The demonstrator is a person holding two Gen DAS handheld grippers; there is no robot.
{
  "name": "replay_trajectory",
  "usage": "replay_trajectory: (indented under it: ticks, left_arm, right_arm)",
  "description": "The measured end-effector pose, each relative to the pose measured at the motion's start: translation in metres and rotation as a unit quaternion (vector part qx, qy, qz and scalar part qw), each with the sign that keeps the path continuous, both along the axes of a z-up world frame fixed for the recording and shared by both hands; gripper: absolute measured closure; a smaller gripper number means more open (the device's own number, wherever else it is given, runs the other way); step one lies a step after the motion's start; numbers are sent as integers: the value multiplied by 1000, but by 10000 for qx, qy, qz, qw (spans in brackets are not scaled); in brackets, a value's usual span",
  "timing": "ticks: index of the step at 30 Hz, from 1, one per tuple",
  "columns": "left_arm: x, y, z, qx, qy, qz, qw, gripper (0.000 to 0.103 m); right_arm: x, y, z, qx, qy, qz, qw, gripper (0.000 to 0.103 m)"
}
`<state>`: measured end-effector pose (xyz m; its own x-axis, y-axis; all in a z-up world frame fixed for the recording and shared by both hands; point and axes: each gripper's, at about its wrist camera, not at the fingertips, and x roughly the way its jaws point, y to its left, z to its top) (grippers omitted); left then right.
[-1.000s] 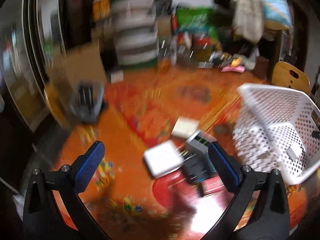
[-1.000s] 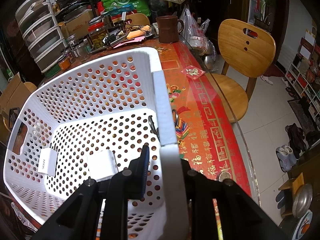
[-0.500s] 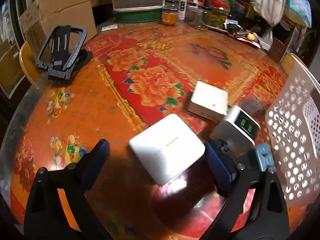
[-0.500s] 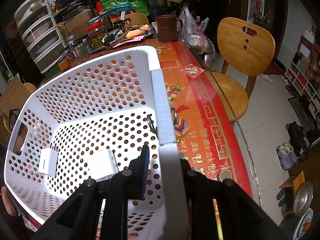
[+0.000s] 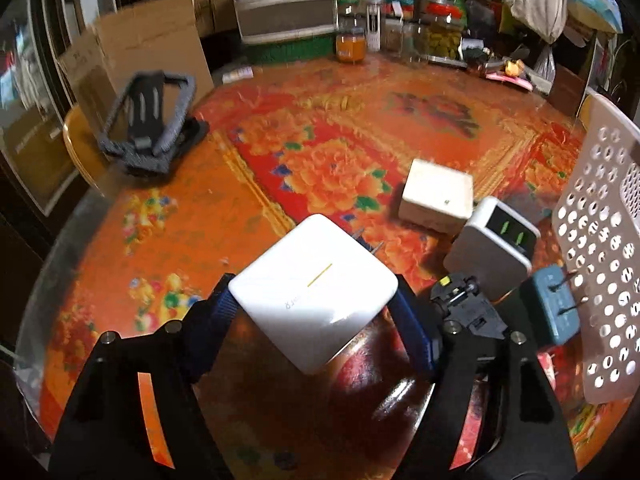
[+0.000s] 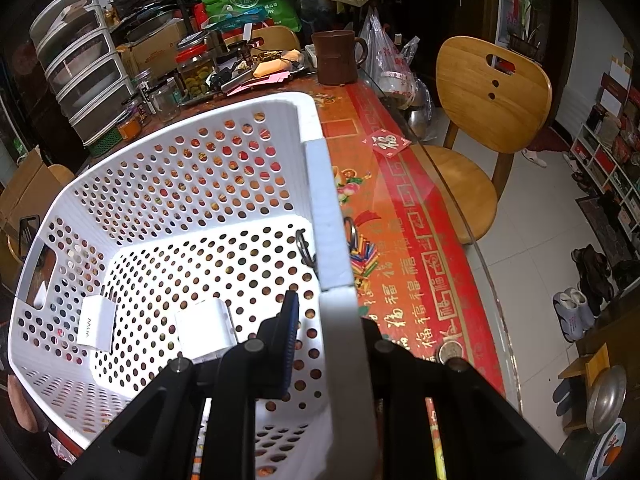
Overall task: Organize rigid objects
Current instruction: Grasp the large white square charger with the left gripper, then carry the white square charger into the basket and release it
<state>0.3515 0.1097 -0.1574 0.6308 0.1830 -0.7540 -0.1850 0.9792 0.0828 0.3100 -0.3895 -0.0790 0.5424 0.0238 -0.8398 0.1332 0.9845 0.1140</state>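
My left gripper [image 5: 320, 312] is shut on a white square charger [image 5: 314, 290], its blue pads pressing both sides. Beyond it on the red floral table lie a cream box [image 5: 436, 196], a white adapter with green ports [image 5: 492, 248], a black plug [image 5: 468, 312] and a blue plug [image 5: 554, 308]. The white perforated basket [image 5: 604, 240] stands at the right. My right gripper [image 6: 324, 320] is shut on the basket's rim [image 6: 328, 240]. Inside the basket lie two white chargers [image 6: 204, 328] [image 6: 96, 326].
A black folding stand [image 5: 150, 120] sits at the table's far left. Jars [image 5: 352, 42], plastic drawers [image 6: 86, 92] and a brown mug [image 6: 336, 56] crowd the back. A wooden chair [image 6: 488, 92] stands past the table's right edge. Scissors [image 6: 350, 232] lie beside the basket.
My left gripper moved forward and down over the white square charger and closed on it. The right gripper has kept hold of the basket rim without moving.
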Motion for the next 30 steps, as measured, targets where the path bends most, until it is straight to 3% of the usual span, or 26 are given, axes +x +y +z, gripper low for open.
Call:
replay_trajectory:
  ticks: [7, 15, 19, 24, 30]
  left_arm:
    - [-21, -20, 54, 427, -598, -15, 9973, 30]
    - [-29, -85, 129, 475, -949, -647, 9922, 30]
    - [-27, -126, 153, 680, -1058, -987, 9871, 30]
    - [-25, -179, 167, 826, -972, -1389, 9821, 30]
    - [-23, -247, 155, 1287, -667, -1904, 9709, 30]
  right_arm:
    - [0, 1, 1, 4, -3, 14, 10000, 85]
    - [0, 1, 1, 10, -1, 20, 10000, 85]
    - [1, 0, 1, 15, 3, 24, 10000, 85]
    - [1, 0, 1, 20, -5, 25, 10000, 85]
    - [2, -1, 0, 31, 2, 37, 10000, 85]
